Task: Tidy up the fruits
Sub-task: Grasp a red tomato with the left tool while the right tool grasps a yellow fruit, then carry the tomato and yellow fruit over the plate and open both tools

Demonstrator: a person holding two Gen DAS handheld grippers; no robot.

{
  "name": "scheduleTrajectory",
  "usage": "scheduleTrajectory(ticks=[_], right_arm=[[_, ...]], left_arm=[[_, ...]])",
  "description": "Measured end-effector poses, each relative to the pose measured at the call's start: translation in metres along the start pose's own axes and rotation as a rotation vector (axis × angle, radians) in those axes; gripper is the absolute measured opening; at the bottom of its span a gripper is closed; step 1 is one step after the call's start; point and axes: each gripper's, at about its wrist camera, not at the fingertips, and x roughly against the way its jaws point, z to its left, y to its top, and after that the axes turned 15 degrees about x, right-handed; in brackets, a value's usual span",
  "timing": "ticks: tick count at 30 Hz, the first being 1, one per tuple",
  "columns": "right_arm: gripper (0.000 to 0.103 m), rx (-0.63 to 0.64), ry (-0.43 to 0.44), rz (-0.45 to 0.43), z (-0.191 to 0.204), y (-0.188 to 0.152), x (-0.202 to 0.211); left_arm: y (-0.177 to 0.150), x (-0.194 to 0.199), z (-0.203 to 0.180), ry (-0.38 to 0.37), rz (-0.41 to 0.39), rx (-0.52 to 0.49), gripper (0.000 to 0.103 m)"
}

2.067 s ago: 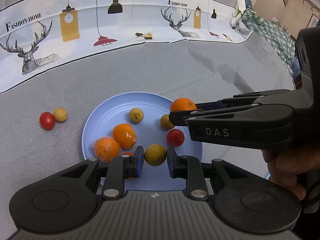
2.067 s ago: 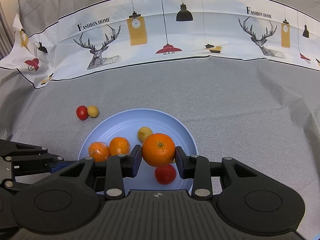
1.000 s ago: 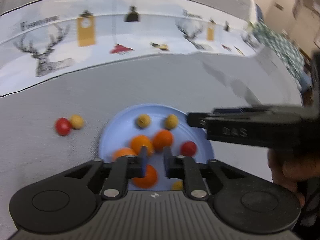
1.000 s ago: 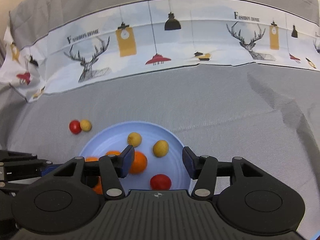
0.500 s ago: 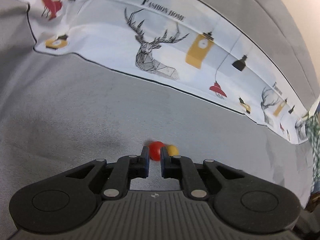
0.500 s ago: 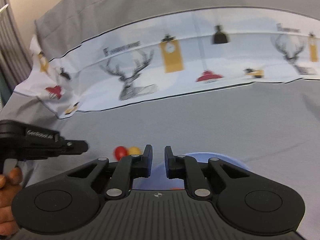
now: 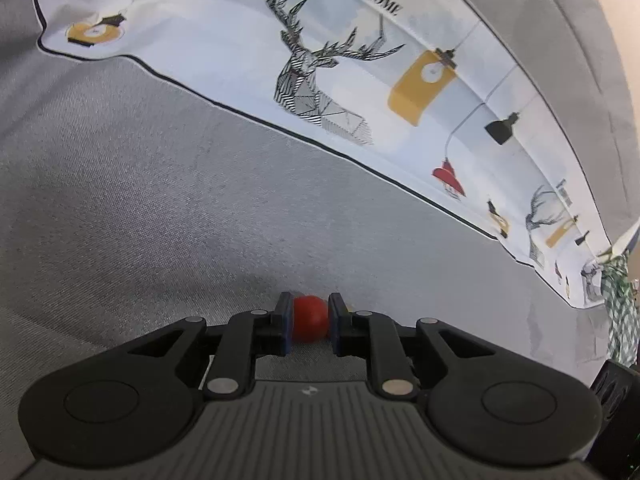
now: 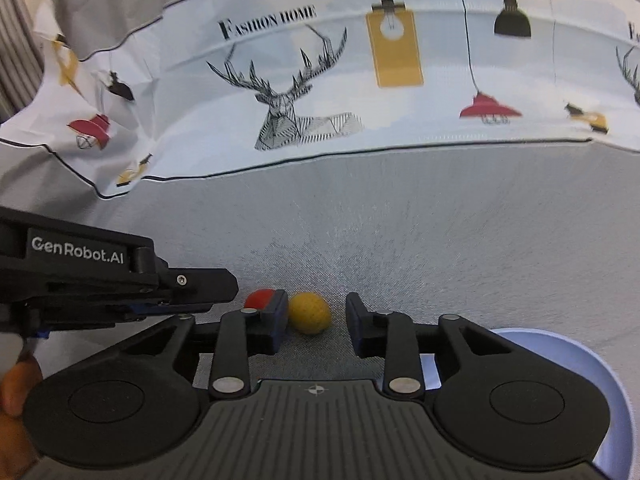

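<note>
In the left wrist view my left gripper (image 7: 309, 320) has its jaws closed around a small red tomato (image 7: 310, 319) that rests on the grey cloth. In the right wrist view my right gripper (image 8: 317, 317) is open around a small yellow fruit (image 8: 309, 313) lying on the cloth, nearer its left finger. The red tomato (image 8: 259, 299) shows just left of it, partly hidden by that finger, with the left gripper (image 8: 228, 285) reaching in from the left. The light blue plate (image 8: 568, 364) shows only its rim at lower right.
A white cloth printed with deer and lamps (image 8: 360, 80) rises behind the grey tablecloth (image 8: 440, 240). A green checked cloth (image 7: 622, 312) hangs at the far right in the left wrist view. A hand (image 8: 16, 400) holds the left gripper.
Both grippers left the plate and swung left to the two fruits on the cloth. The left gripper closed around the red tomato. The right gripper opened around the yellow fruit.
</note>
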Motion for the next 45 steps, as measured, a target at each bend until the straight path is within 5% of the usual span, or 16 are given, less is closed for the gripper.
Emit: scheduleTrajectory(ticks=[15, 17, 22, 33, 45], right_arm=[[0.036, 0.012, -0.002, 0.071, -0.002, 0.002, -0.024], [0.028, 0.019, -0.004, 0.077, -0.002, 0.002, -0.026], [0.028, 0.035, -0.005, 0.079, 0.001, 0.005, -0.02], [0.028, 0.029, -0.074, 0.022, -0.023, -0.004, 0.059], [0.028, -0.05, -0.141, 0.065, -0.064, -0.062, 0.138]], left_arm=[[0.003, -0.033, 0.0, 0.022, 0.072, 0.021, 0.029], [0.002, -0.032, -0.003, 0.029, 0.071, 0.004, 0.028], [0.0, -0.019, -0.01, 0.014, 0.051, -0.016, 0.027], [-0.038, 0.032, -0.043, -0.081, 0.048, -0.106, 0.027], [-0.128, 0.049, -0.094, -0.137, 0.093, -0.395, 0.03]])
